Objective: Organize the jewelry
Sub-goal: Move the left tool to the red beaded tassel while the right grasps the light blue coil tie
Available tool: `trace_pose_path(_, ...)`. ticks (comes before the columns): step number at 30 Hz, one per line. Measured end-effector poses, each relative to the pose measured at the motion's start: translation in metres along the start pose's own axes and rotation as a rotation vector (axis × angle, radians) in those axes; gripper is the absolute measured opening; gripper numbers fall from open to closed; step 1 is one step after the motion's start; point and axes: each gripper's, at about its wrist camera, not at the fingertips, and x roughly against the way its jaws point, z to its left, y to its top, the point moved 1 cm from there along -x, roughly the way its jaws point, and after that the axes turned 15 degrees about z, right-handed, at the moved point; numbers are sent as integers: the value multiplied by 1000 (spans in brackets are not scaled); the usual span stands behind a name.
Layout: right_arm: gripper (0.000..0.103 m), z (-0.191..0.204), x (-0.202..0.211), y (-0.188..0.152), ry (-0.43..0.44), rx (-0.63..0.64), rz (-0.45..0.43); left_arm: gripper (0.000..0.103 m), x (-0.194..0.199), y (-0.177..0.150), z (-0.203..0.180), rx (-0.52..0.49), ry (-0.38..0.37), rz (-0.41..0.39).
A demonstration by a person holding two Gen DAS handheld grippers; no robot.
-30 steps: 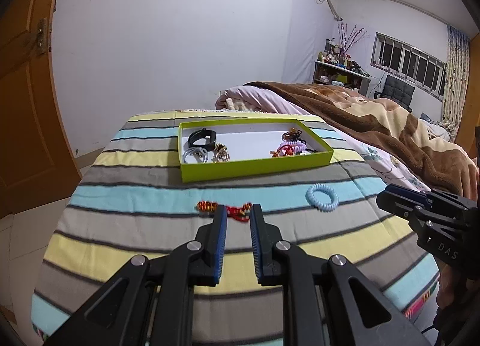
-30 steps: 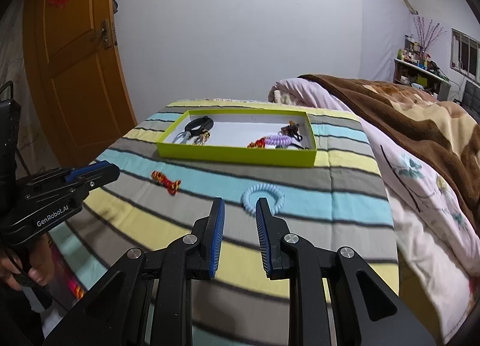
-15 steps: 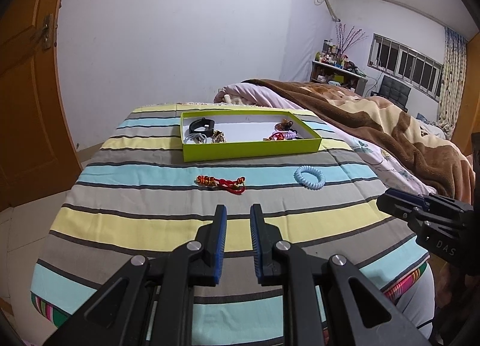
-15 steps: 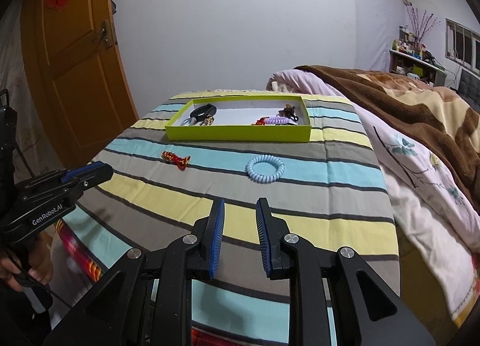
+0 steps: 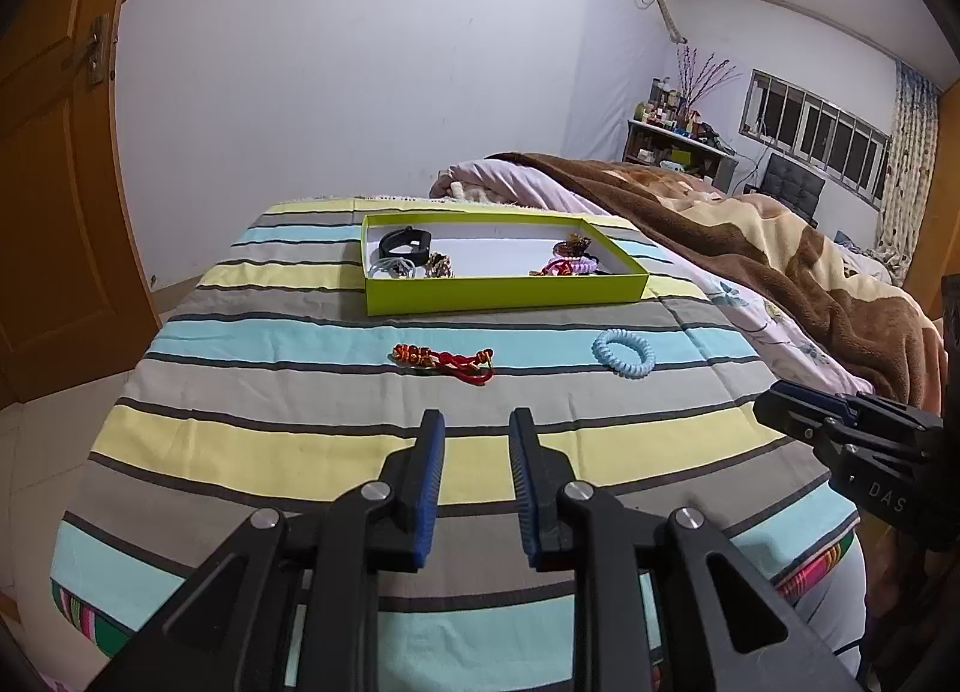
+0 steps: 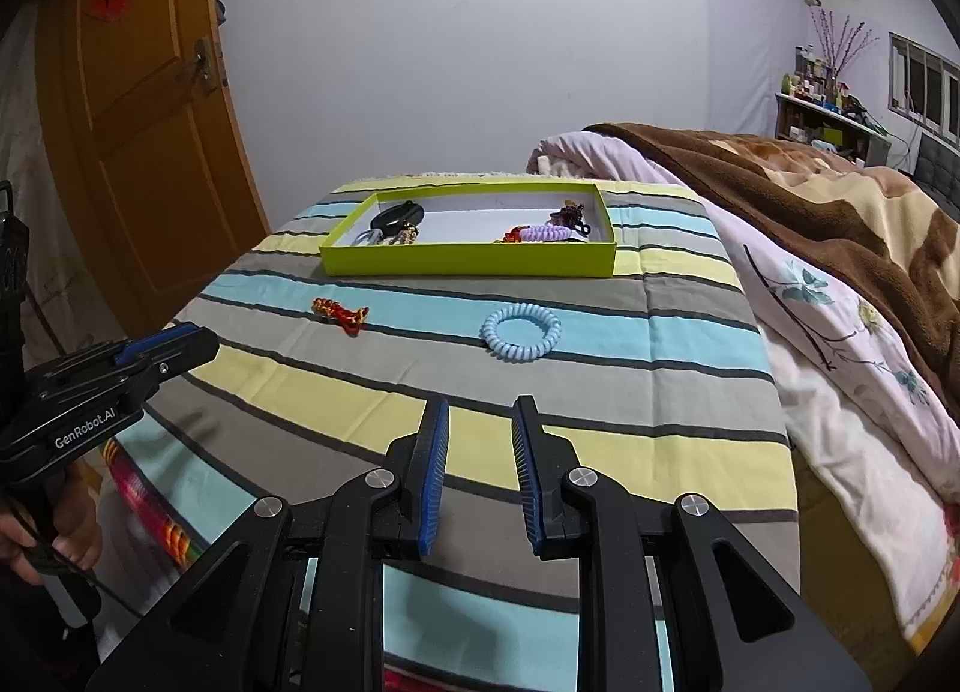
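Both grippers hang over the near edge of the striped bedspread [image 5: 300, 440], and neither has anything in it. Starting on the left, the left gripper [image 5: 477, 422], black with blue ribbed pads, has its jaws parted by a narrow gap with only the yellow stripe of the cloth showing between them. Ahead of it, a little further up the bed, lies the red knotted cord bracelet with orange beads [image 5: 443, 361], loose on the pale blue stripe and well apart from the fingers. Beyond that sits the shallow lime-green cardboard tray [image 5: 504, 294], already holding a black band [image 5: 407, 240] and some pale rings at its left end and a purple coil with red bits at its right end. To the right of the red bracelet, on the same blue stripe, rests the light blue spiral hair tie [image 6: 521, 330], flat and nearly straight ahead of the right gripper [image 6: 480, 419], whose jaws are likewise slightly apart and empty. From where I stand, the sorting looks partly done, with these two pieces left outside the tray. The next move would seem to call for each gripper to travel forward and down, widen enough to straddle its piece, and pinch low against the soft cloth without bunching it.
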Motion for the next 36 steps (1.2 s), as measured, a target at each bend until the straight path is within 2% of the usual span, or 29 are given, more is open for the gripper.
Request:
trace_pose_path(10, 22, -14, -27, 16, -5, -11, 36, 24, -26, 18, 6, 16, 14, 31)
trace_pose_path(15, 23, -21, -44, 30, 5, -18, 60, 32, -44, 31, 10, 38, 16, 57)
trace_pose_path(25, 23, -35, -79, 60, 1, -27, 122, 34, -88, 51, 19, 119, -38, 161)
trace_pose_path(36, 23, -42, -112, 72, -17, -32, 195, 39, -111, 67, 24, 179, -44, 191)
